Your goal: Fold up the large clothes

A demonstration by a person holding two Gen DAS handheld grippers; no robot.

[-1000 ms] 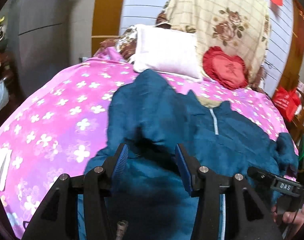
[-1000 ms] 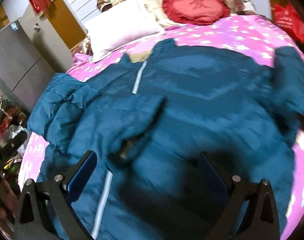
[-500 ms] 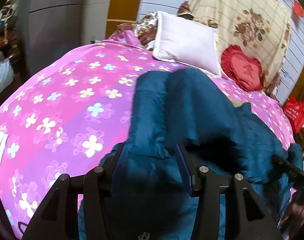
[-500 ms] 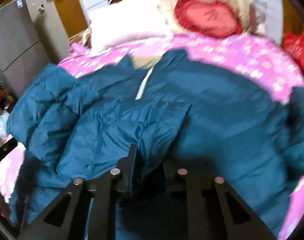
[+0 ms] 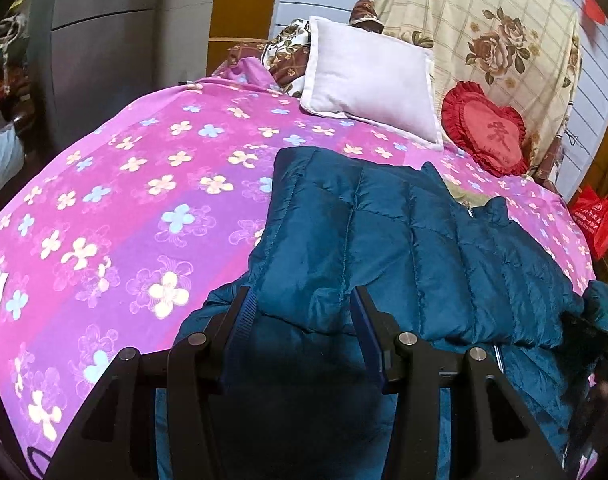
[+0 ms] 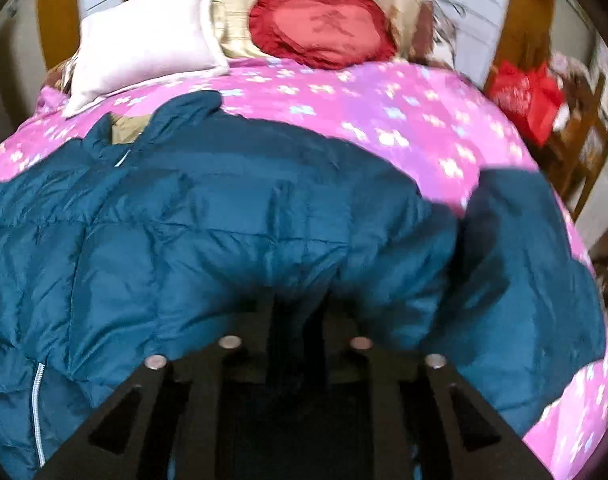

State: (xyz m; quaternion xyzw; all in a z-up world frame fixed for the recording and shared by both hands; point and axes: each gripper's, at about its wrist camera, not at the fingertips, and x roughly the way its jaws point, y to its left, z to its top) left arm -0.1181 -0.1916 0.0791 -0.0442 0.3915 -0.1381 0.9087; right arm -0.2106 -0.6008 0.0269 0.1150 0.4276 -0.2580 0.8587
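Left gripper (image 5: 304, 322): jaws partway apart, blue-lined pads either side of a puffed fold of the jacket (image 5: 383, 248); the fabric fills the gap between them and both pads sit against it, so it reads as clamped on that fold.

Right gripper (image 6: 298, 312): jaws drawn close with a bunched ridge of the same jacket pinched between them; the jaws are opening slightly at this moment, cloth still caught in the gap. View blurred.

Jacket: one, dark teal, quilted and padded, with a pale zip (image 6: 38, 412). Lies spread on the bed, across the near half of the bedcover. In the left wrist view one side panel is turned over onto the body. In the right wrist view a sleeve (image 6: 515, 248) lies out to the right, close to the bed's edge. Collar end points toward the pillows.

Bedcover (image 5: 124, 200): pink and purple, printed with pale flowers.

Pillow (image 5: 371, 80): white, rectangular, at the head of the bed, beyond the jacket and apart from it.

Heart cushion (image 5: 487, 132): red, frilled edge, just right of the pillow.

Blanket (image 5: 483, 32): cream check with rose print, draped upright behind both cushions.

Red bag (image 5: 595, 216): beside the bed, far right.

Cabinet (image 5: 104, 52): grey, left of the bed.
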